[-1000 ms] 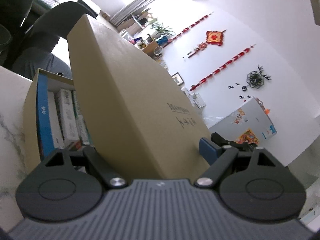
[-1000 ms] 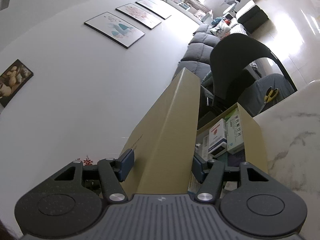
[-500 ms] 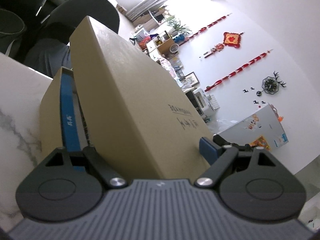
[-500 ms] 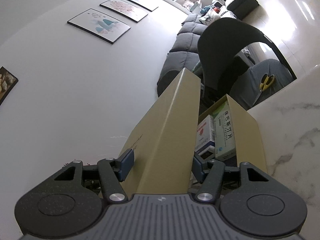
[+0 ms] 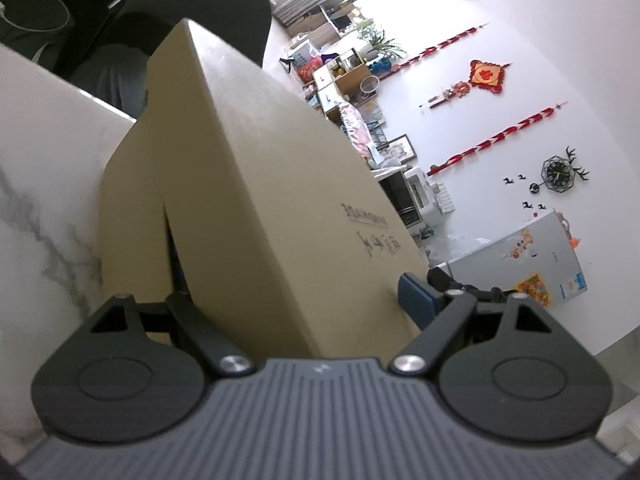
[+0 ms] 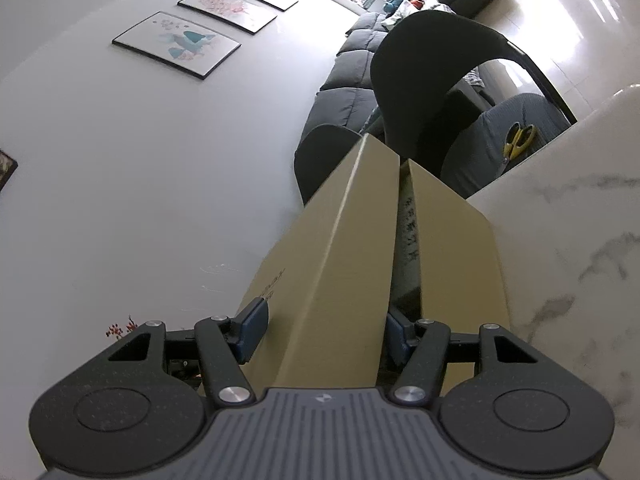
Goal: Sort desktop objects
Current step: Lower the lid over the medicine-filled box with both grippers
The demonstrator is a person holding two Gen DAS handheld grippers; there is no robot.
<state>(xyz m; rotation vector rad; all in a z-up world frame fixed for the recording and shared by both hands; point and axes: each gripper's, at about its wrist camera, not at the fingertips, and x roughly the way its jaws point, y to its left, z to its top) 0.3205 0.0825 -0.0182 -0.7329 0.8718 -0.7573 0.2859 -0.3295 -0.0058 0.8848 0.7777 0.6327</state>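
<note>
A: Left wrist view, item one: left gripper (image 5: 296, 300) clamped across one end of the cardboard lid (image 5: 280, 208); right gripper (image 6: 320, 336) clamped on its other end.

B: Hazard?

A: Lid sat tilted, partly over the cardboard box (image 6: 452, 232) on the marble table (image 6: 580, 260); uneven lowering could have snagged a rim.

B: Contents?

A: Printed packet barely visible through the gap (image 6: 408, 232).

Count: 1 cardboard lid (image 5: 280, 200), 1 cardboard box (image 5: 132, 216) under it, 2 grippers: left gripper (image 5: 296, 292), right gripper (image 6: 320, 328). 1 marble table (image 6: 580, 248). 1 black chair (image 6: 432, 80), 1 pair of yellow scissors (image 6: 520, 140). 3 framed pictures in a row (image 6: 200, 32), 1 wall clock (image 5: 558, 174).
</note>
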